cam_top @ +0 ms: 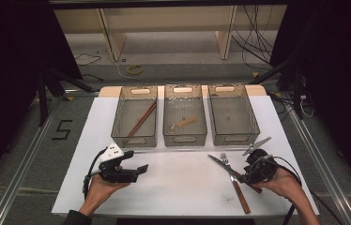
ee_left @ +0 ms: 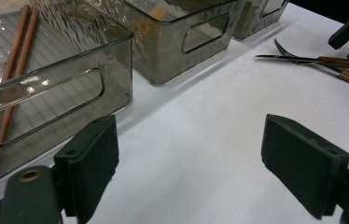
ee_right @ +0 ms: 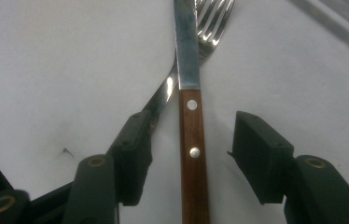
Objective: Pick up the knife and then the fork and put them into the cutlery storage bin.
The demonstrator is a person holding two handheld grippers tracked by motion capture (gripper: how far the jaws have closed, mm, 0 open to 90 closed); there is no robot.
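Note:
A wooden-handled knife [ee_right: 193,154] lies on the white table, its blade [ee_right: 186,42] crossing over a metal fork [ee_right: 212,28]. My right gripper [ee_right: 192,126] is open and straddles the knife's handle, with a gap on each side of the wood. In the high view the knife [cam_top: 236,185] and fork [cam_top: 224,158] lie at the right front, under the right gripper [cam_top: 245,177]. At the left front, my left gripper [cam_top: 141,169] is held open and empty above bare table [ee_left: 189,154].
Three clear bins stand in a row at the back. The left bin [cam_top: 117,112] holds two brown chopsticks [cam_top: 141,121], and the middle bin [cam_top: 185,138] holds a small wooden-handled piece [cam_top: 184,123]. The right bin [cam_top: 253,117] looks empty.

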